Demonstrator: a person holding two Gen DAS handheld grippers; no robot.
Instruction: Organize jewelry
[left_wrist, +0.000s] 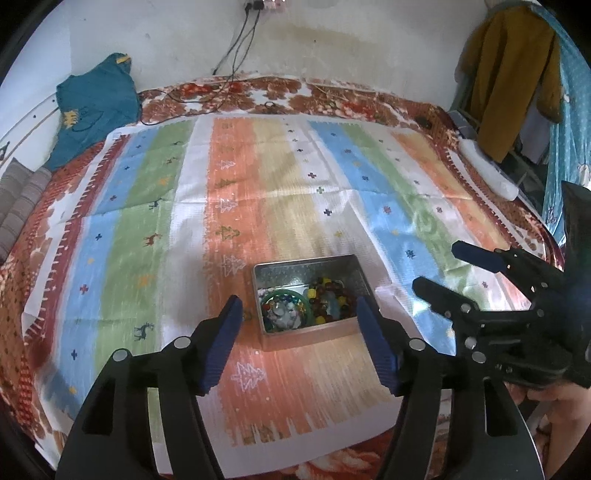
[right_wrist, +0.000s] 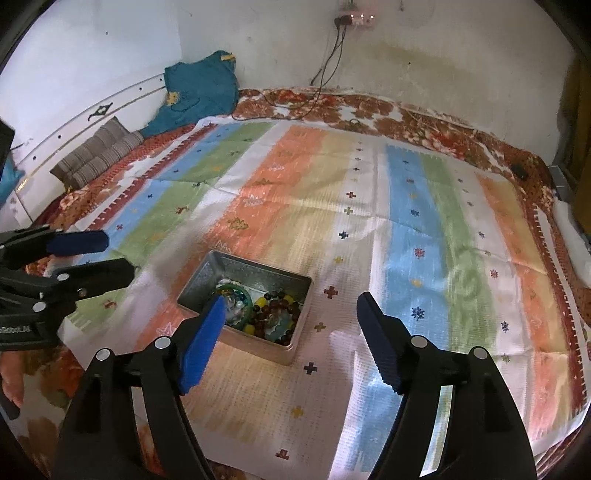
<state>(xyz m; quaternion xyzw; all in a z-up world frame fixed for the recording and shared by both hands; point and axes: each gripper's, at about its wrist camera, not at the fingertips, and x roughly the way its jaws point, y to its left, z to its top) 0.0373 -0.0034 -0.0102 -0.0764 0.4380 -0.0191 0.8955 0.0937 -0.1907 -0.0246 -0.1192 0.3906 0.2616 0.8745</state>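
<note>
**A:** The left hand-held gripper (left_wrist: 299, 310) is spread wide with nothing between its blue pads, hanging above the near end of the metal tin (left_wrist: 308, 295). The right hand-held gripper (right_wrist: 291, 310) is the same: jaws apart, empty, hovering over the tin's near right corner. Neither one touches the tin.

**B:** So both released. Where's the jewelry?

**A:** All inside the tin. It's an open rectangular box sitting on the striped cloth (left_wrist: 236, 206) spread over the bed, on the orange stripe. In the left part there's a green bangle (left_wrist: 286, 297) with some pale, glittery pieces lying inside its ring. Just beside it on the right is a heap of beads (left_wrist: 330, 299), dark red, brown and yellow. The far half of the tin floor is bare metal.

**B:** Can you tell what the pale stuff is?

**A:** Nope, too small and blurry to say.

**B:** Anything else around?

**A:** A floral bedspread (right_wrist: 424, 122) under the cloth, a teal garment (right_wrist: 199, 88) crumpled at the far left corner against the wall, a striped cushion (right_wrist: 96, 151) near it, and cables (right_wrist: 328, 59) hanging from a wall socket down onto the bed. In the left wrist view a mustard garment (left_wrist: 513, 77) hangs on the right, and you can see a bit of the person's hand (left_wrist: 565, 410) under the right tool.
</note>
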